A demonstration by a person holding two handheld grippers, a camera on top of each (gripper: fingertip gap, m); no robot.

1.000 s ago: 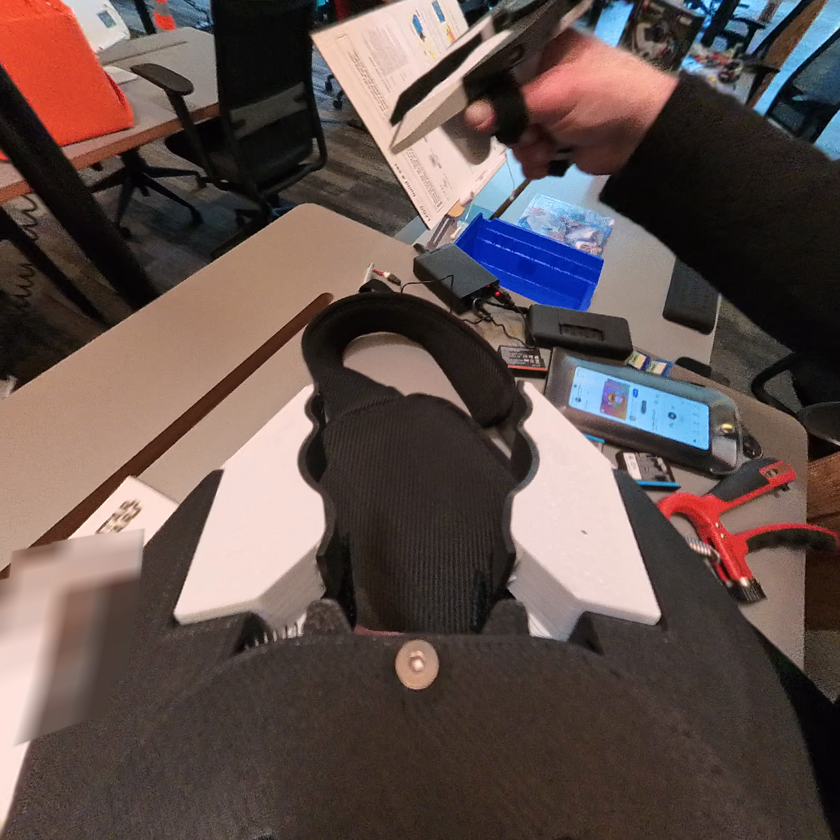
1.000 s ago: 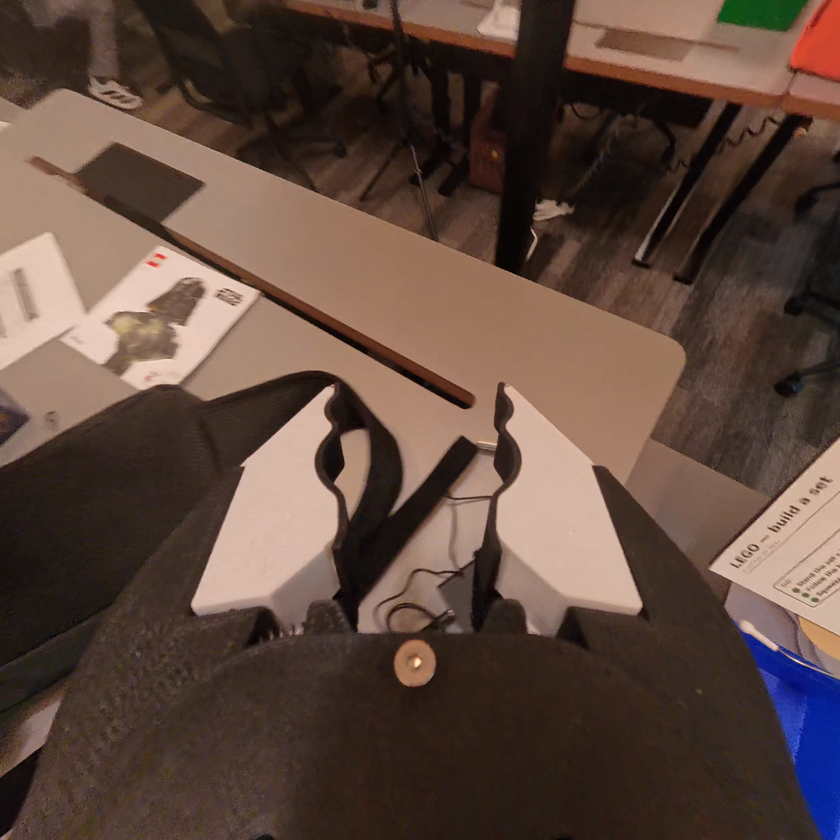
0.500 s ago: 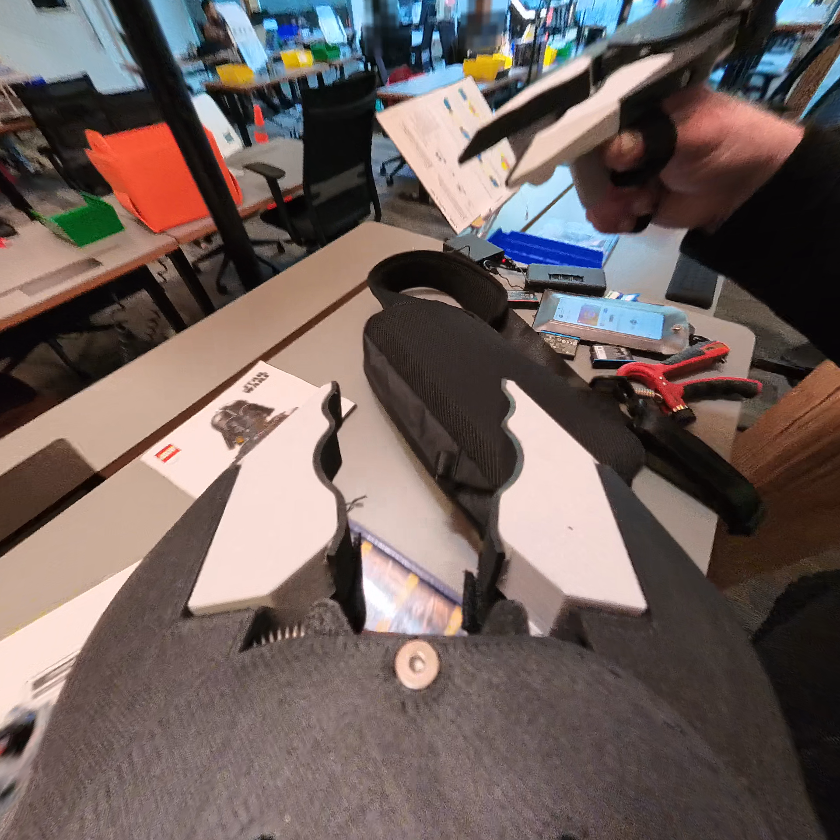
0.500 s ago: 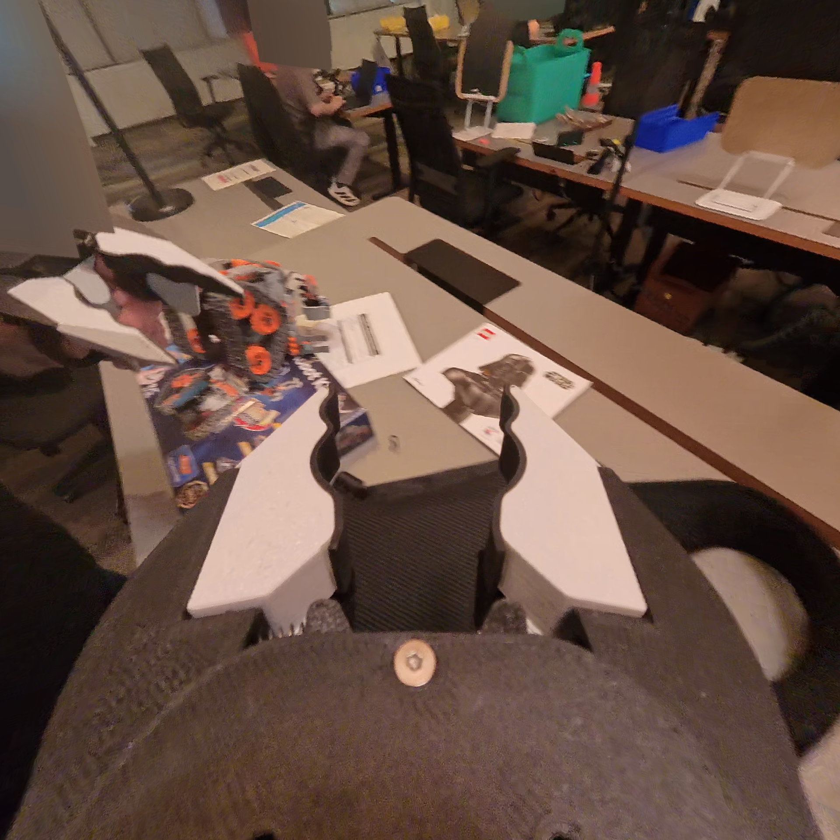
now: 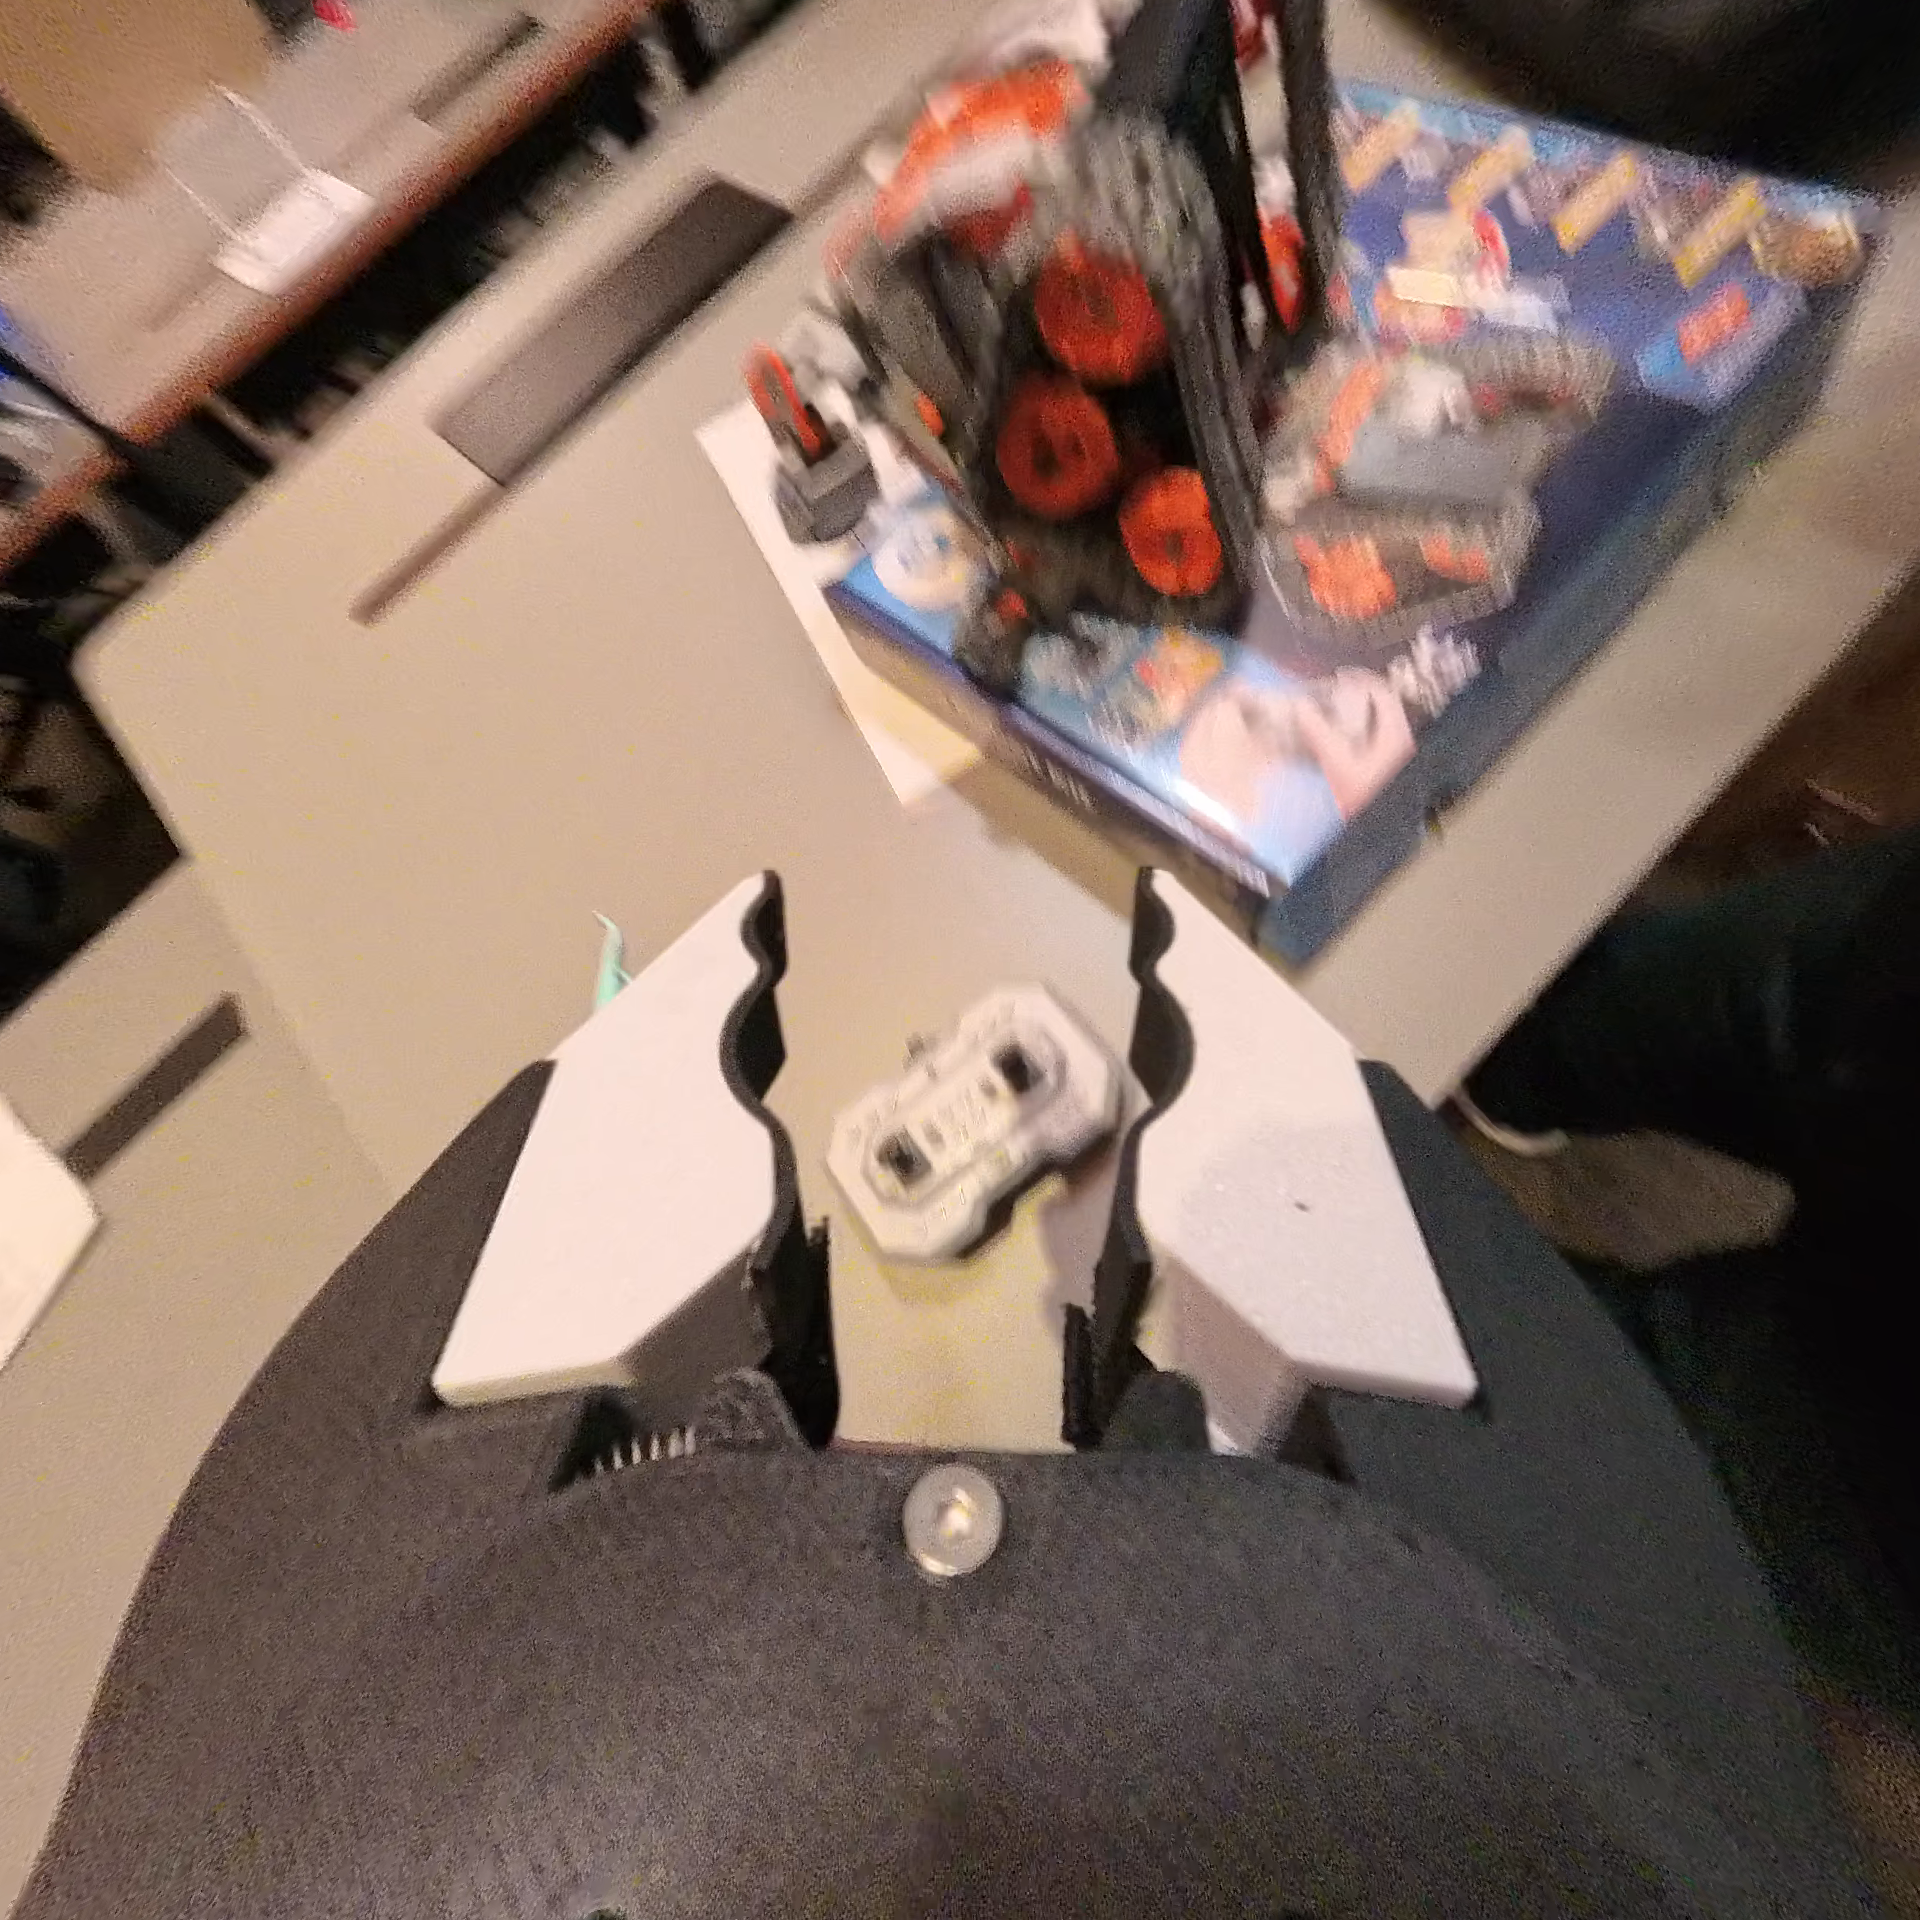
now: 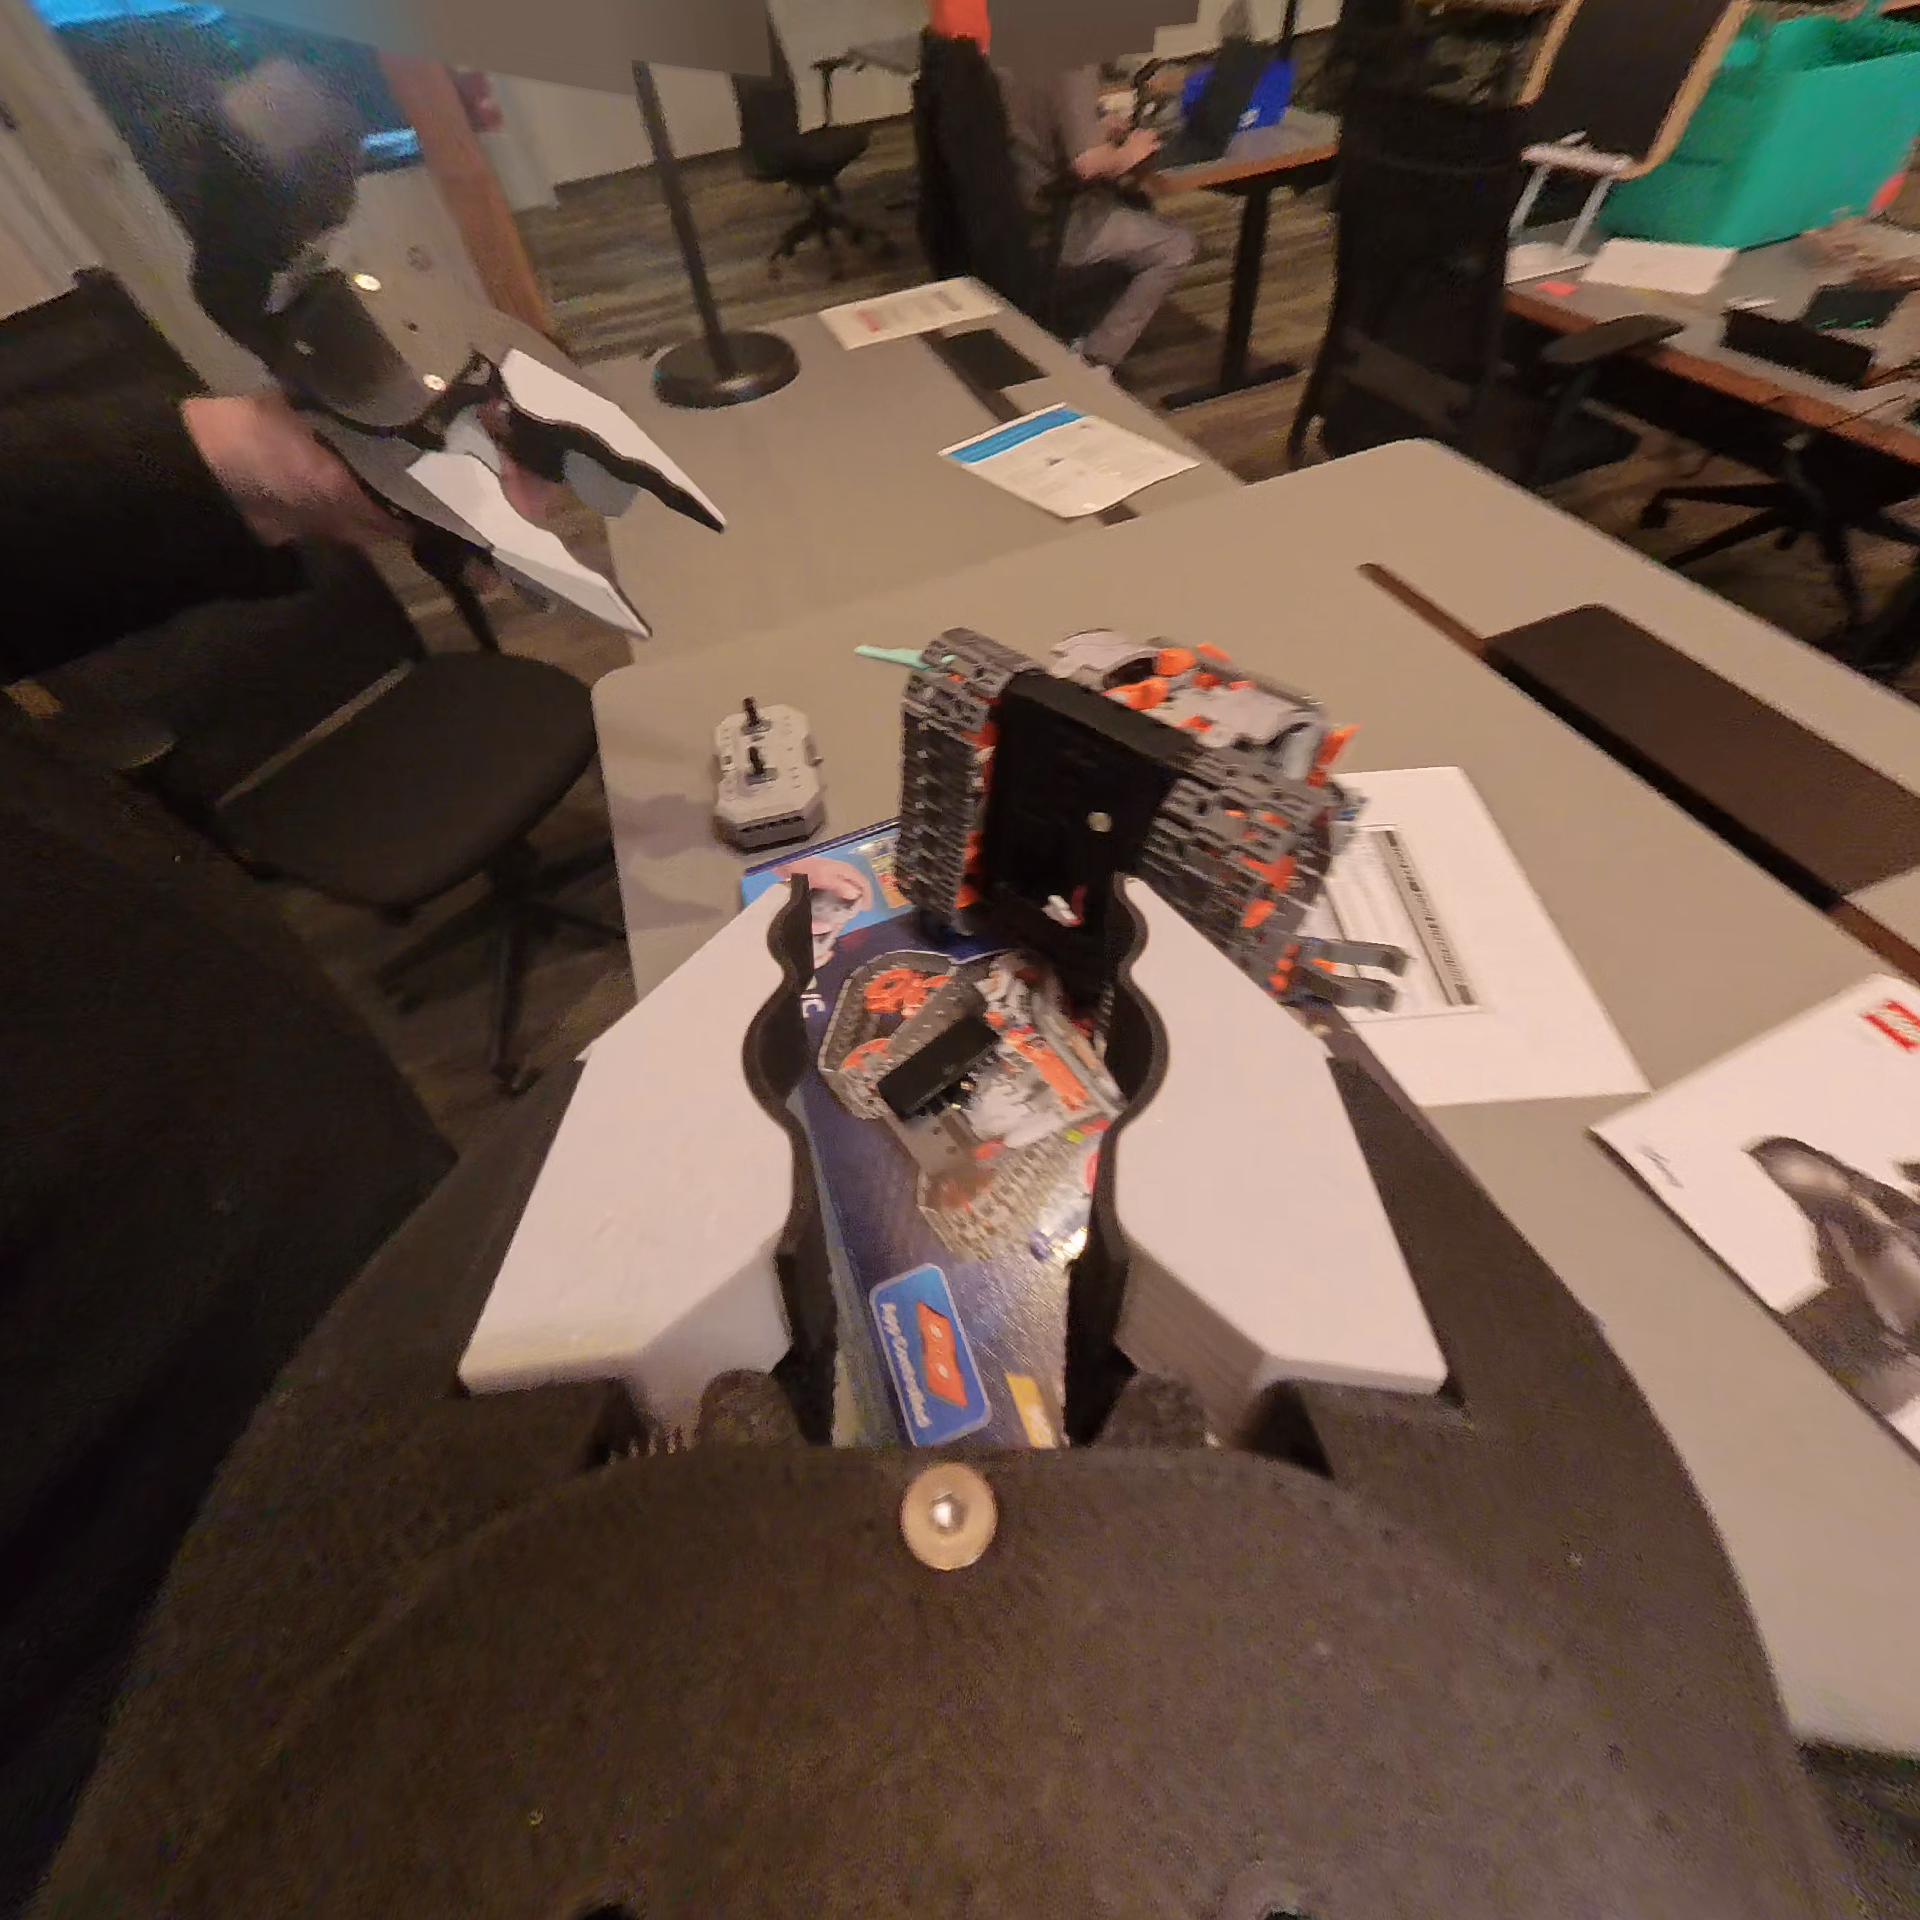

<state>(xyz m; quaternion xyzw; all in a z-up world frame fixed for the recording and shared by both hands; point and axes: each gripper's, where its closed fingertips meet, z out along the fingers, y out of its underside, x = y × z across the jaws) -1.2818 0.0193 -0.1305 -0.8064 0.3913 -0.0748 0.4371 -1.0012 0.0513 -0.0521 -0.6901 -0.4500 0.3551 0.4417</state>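
Observation:
My left gripper (image 5: 956, 883) is open and empty, hovering over the grey table (image 5: 520, 790). A small grey remote controller (image 5: 977, 1132) lies on the table between its fingers, untouched. Beyond it, a grey and black tracked brick model with orange wheels (image 5: 1091, 364) stands on a blue box (image 5: 1351, 675). My right gripper (image 6: 961, 888) is open and empty just above the blue box (image 6: 914, 1340), its fingertips close to the model (image 6: 1101, 800), which stands on end. The remote (image 6: 764, 774) and the left gripper (image 6: 675, 577), held by a hand, also show in the right wrist view.
A white printed sheet (image 6: 1455, 935) lies to the right of the model and a booklet (image 6: 1766, 1195) at the far right. A small teal piece (image 6: 883, 652) lies behind the model. A black office chair (image 6: 416, 769) stands off the table's left edge. People sit at desks beyond. The grippers' ends are close to 30 centimeters from one another.
The left gripper has left the black bag and swung over to the remote, blurred by motion. The right gripper has turned and come closer to the model on the blue box.

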